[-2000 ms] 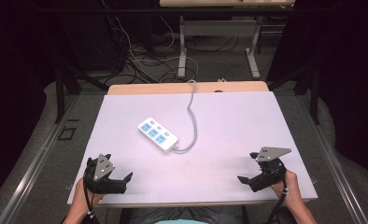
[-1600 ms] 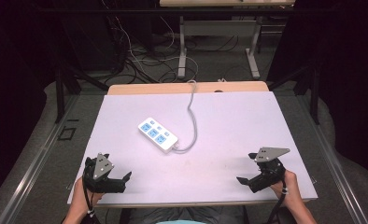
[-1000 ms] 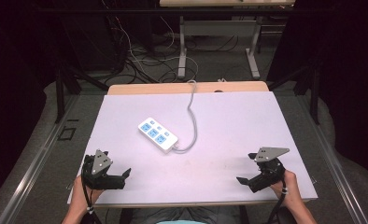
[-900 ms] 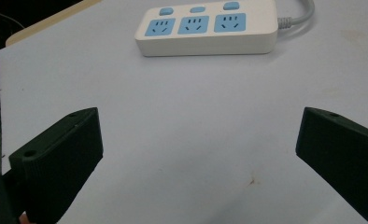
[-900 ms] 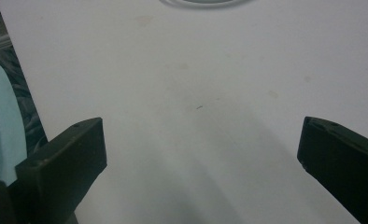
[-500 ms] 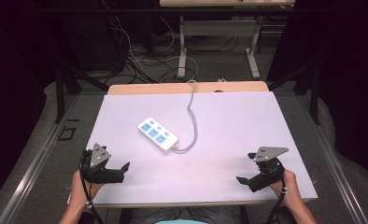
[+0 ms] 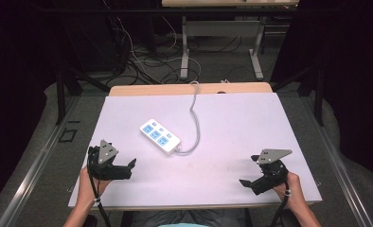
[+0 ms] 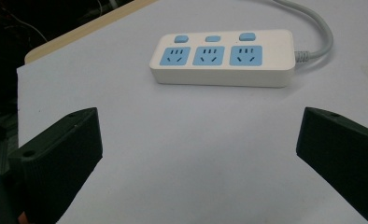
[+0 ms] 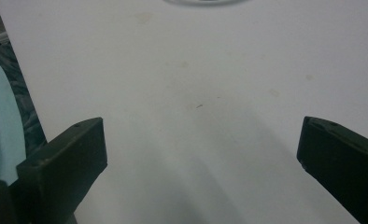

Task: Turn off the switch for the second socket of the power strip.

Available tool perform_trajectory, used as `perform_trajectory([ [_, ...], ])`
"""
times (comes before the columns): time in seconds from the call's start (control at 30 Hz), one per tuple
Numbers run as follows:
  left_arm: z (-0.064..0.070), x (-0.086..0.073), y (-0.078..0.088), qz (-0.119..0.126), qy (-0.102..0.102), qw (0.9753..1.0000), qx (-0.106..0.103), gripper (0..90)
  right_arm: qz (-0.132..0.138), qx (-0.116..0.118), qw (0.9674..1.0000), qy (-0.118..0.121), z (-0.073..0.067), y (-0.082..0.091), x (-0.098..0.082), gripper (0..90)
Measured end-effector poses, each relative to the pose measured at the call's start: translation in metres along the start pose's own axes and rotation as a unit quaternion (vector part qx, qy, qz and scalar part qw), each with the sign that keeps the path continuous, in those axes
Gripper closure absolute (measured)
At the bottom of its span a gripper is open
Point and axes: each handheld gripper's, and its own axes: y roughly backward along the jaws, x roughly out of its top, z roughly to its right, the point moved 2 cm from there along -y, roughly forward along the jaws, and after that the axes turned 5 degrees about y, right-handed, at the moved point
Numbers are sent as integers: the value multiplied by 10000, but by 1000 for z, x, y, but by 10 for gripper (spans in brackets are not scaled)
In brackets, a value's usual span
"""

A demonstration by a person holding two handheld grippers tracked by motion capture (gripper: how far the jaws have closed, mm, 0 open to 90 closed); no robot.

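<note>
**Both grippers sitting open at the near edge, power strip lying mid-bench**

A white power strip [image 7: 160,137] is lying flat on the pale bench [image 7: 241,123], a little left of centre and turned at a slant. Three blue sockets are facing up, each with a small blue switch beside it. Its grey cord [image 7: 194,113] is leaving the strip's right end, curling round and running away over the far edge of the bench.

The left gripper [image 7: 128,168] is hovering near the front left corner, held in the person's left hand [image 7: 89,182], with its fingers [image 8: 60,158] standing wide apart and gripping nothing. In the left gripper view the strip is lying straight ahead of those fingers, well apart from them, with bare bench between.

The right gripper [image 7: 251,183] is sitting near the front right corner in the right hand [image 7: 288,189], pointing in toward the middle of the bench. Its fingers [image 9: 65,163] are also spread wide and holding nothing, with plain, faintly marked bench surface ahead of them. A loop of the cord is just showing at the top edge of the right gripper view
</note>
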Motion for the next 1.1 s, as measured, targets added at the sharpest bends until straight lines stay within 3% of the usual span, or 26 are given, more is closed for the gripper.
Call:
perform_trajectory([
  [0.2,1,10,-9,39,-73,10000,-11,5,-70,34,10000,13,0,0,0,11],
  [0.3,1,15,-12,-1,-153,9999,-20,7,22,-17,10000,8,0,-1,0,12],
  [0.73,-4,28,-29,-5,-91,9999,-133,9,-68,40,10000,-12,-2,-1,0,13],
  [0.97,-9,33,-37,-65,-153,9998,-68,14,-86,57,9999,-52,-1,-2,0,13],
  [1.1,-15,39,-43,-88,-70,9999,-19,16,-86,46,9999,-38,-2,-2,0,13],
])
